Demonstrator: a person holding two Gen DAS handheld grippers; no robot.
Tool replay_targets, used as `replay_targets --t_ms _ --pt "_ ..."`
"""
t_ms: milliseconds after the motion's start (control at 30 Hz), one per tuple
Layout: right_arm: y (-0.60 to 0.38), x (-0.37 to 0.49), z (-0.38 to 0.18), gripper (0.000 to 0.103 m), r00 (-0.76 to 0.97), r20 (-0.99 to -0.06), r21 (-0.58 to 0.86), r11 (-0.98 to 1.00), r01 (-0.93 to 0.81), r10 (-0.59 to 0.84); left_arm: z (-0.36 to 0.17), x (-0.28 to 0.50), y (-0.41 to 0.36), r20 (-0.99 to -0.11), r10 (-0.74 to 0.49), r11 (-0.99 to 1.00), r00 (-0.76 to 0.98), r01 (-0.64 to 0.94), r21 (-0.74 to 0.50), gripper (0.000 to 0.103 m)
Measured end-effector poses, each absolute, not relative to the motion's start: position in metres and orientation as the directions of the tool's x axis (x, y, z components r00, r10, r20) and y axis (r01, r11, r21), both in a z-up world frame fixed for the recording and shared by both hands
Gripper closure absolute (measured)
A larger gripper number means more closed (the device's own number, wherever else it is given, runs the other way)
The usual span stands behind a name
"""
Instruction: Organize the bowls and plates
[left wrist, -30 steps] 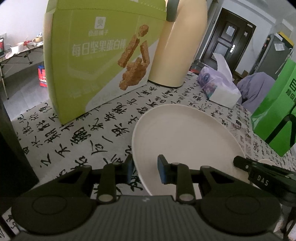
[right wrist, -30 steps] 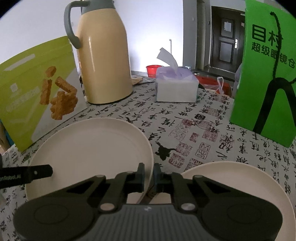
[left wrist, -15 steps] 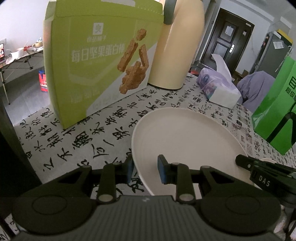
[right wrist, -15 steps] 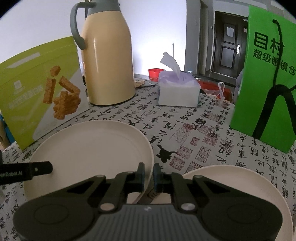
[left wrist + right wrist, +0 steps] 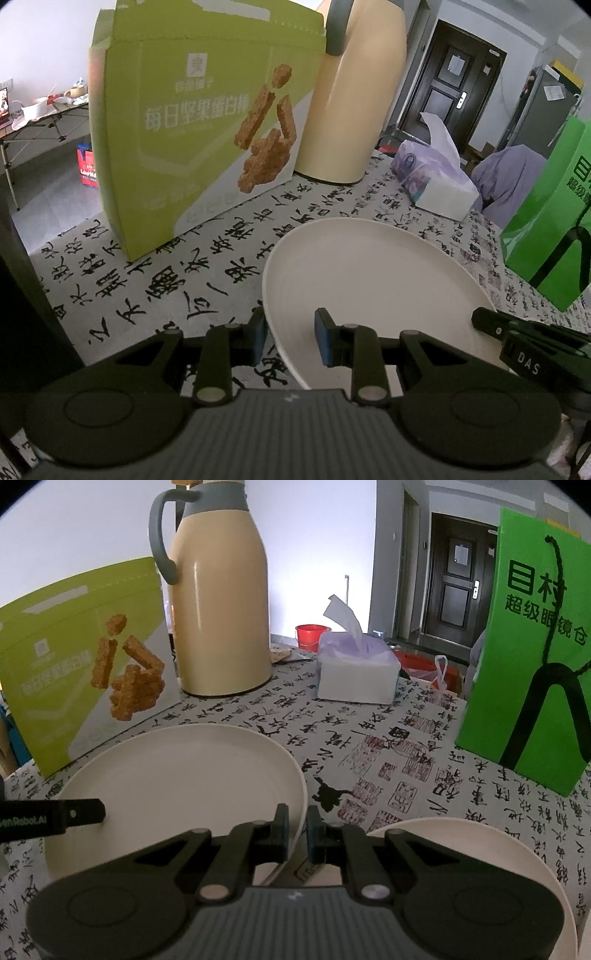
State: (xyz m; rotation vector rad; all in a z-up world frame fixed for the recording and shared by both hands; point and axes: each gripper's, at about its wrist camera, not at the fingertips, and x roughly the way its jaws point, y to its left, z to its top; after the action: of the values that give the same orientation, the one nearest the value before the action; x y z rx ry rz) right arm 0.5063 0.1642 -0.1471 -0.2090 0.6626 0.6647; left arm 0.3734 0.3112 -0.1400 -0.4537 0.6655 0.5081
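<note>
Gripping the left plate rim with my right tongs clamped, left tongs apart astride its other edge, I judged a level lift toward the second plate safest.

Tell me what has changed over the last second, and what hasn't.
The right tool, clamped on the cream plate at its right rim, has lifted that plate slightly; the thermos and tissue pack sit lower in its view. The left tool is unchanged, open astride the plate's left rim. The second plate and snack box have not moved.
</note>
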Motion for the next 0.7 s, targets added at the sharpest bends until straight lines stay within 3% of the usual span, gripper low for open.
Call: replay_targets --t_ms 700 --pt "0.156 0.495 -0.131 0.093 0.621 -0.596 0.016 0.781 -0.624 0.508 -0.126 0.363 0.300 -0.619 0.331 0.798 0.712 -0.562 -0.220 0.075"
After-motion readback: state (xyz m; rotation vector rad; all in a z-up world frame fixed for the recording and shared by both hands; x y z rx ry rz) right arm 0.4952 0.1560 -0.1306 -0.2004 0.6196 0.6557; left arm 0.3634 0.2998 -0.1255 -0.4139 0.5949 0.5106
